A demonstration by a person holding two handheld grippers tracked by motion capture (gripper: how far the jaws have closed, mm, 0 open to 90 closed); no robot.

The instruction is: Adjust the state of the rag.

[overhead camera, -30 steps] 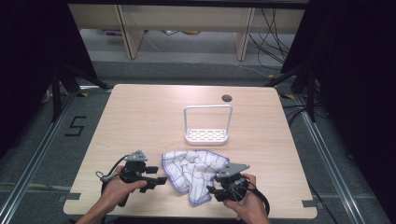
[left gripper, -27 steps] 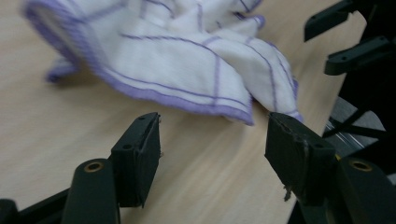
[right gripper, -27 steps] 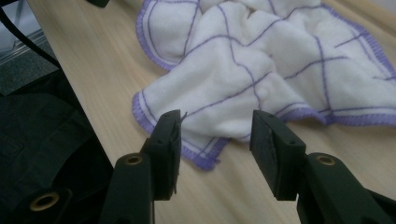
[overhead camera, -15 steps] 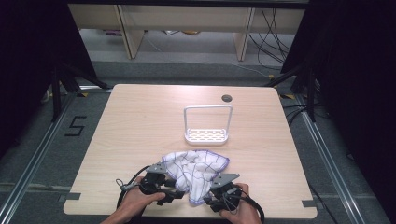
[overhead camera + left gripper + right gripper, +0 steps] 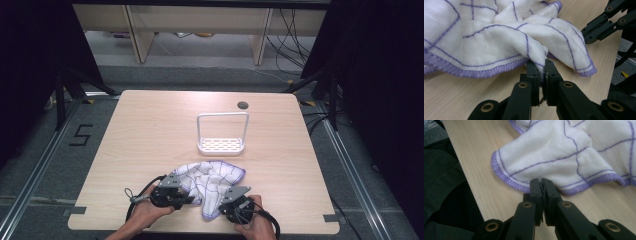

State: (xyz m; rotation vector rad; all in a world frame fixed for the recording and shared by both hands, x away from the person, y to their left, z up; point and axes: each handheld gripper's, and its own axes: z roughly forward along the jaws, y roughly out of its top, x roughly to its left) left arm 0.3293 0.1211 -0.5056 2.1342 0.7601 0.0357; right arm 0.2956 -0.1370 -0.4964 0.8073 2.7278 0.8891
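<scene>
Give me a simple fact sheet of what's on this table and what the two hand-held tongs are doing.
Surface: wooden table
Cloth: white cloth with purple stitching, crumpled at the near edge
Left tongs: shut on a fold of the cloth
Right tongs: shut at the cloth's purple hem
Rack: white rack with a perforated base, standing beyond the cloth, apart from it
Hole: dark round hole near the far edge
</scene>
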